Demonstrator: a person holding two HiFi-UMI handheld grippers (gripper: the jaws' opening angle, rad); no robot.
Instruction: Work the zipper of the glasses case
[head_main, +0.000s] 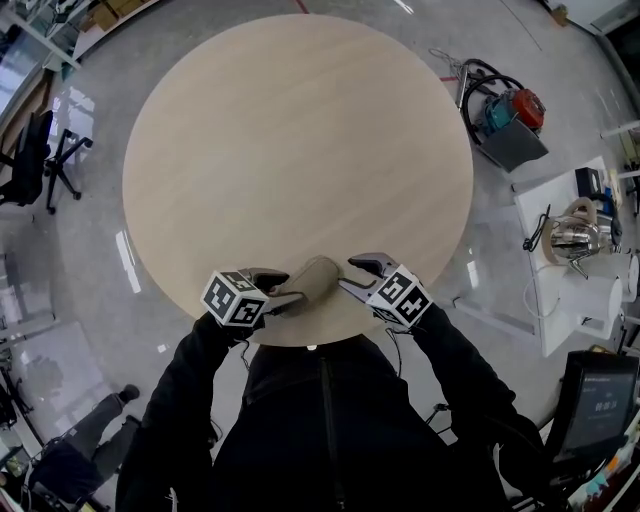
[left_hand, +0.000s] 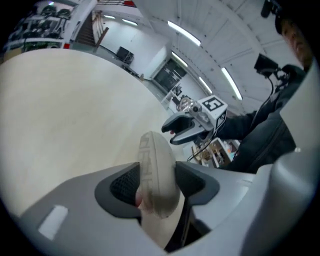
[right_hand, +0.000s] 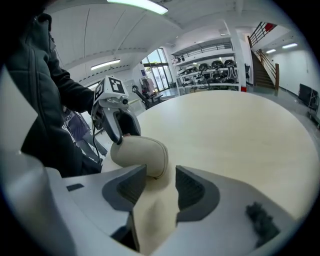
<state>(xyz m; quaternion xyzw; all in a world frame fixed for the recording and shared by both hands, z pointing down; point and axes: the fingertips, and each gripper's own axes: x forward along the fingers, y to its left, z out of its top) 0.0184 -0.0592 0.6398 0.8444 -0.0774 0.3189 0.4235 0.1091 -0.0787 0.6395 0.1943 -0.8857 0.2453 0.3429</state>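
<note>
The beige, oblong fabric glasses case (head_main: 312, 279) lies at the near edge of the round pale-wood table (head_main: 300, 140), its long axis running straight from one tool to the other. The left gripper (head_main: 280, 290) has its jaws at a middling width, clamped on the case's near end (left_hand: 156, 170), with the rest of the case pointing forward along its jaws. The right gripper (head_main: 355, 277) faces it with jaws apart. The opposite rounded end (right_hand: 140, 152) sits just at its fingertips, clear of the right-hand pad. Judging by this, the right tool is the one free to take the zipper, but the pull cannot be made out. There are one case, two grippers and one table.
</note>
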